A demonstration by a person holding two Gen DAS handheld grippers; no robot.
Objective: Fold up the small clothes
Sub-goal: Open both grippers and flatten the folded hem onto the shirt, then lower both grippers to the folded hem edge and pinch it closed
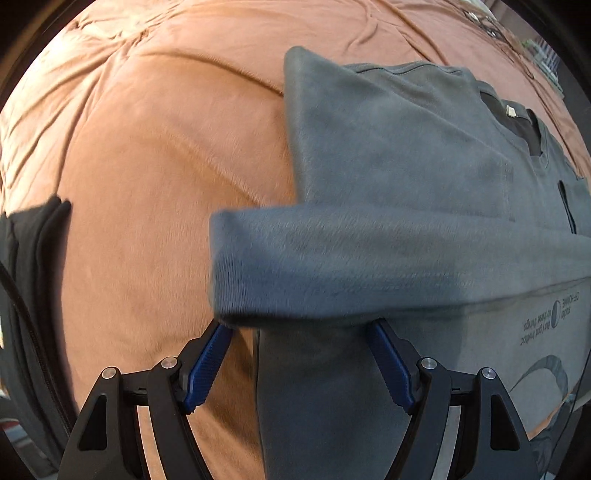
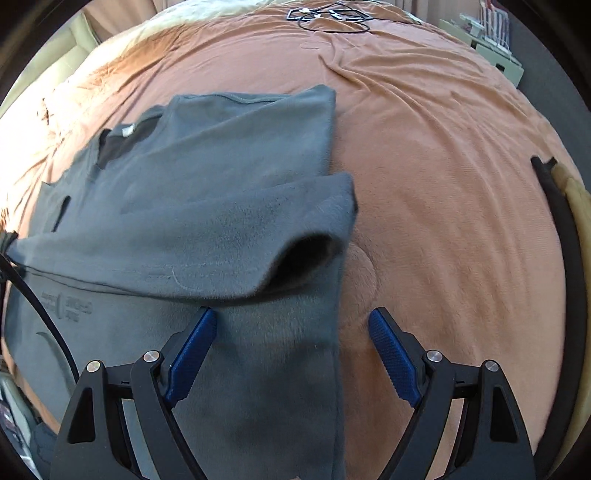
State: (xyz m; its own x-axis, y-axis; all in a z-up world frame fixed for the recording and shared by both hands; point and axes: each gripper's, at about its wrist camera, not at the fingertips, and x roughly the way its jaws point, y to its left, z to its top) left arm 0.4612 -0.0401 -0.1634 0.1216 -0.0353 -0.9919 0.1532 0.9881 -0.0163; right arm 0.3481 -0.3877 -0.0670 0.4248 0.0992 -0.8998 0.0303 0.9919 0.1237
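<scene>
**A:** Take your left wrist view first; what do you count?

**B:** One grey T-shirt lies on the rust-brown bed cover, toward the right of the view; one sleeve is folded across it, and its cuff end sits just above your left gripper; you have two blue pads there, spread wide, and they clasp nothing; the tips lie right at the sleeve's lower edge, and I cannot tell whether they touch it. One block of printed lettering shows on the shirt at the right; one dark garment lies at the left edge.

**B:** Now your right wrist view; the same single T-shirt lies left of centre on the cover, with one folded sleeve whose open cuff faces right; your right gripper is released too, two pads apart with nothing pinched; the left pad hangs over grey cloth, the right over bare cover.

**A:** Anything else?

**B:** One tangle of black cable at the far side; one dark strap at the right edge.
</scene>
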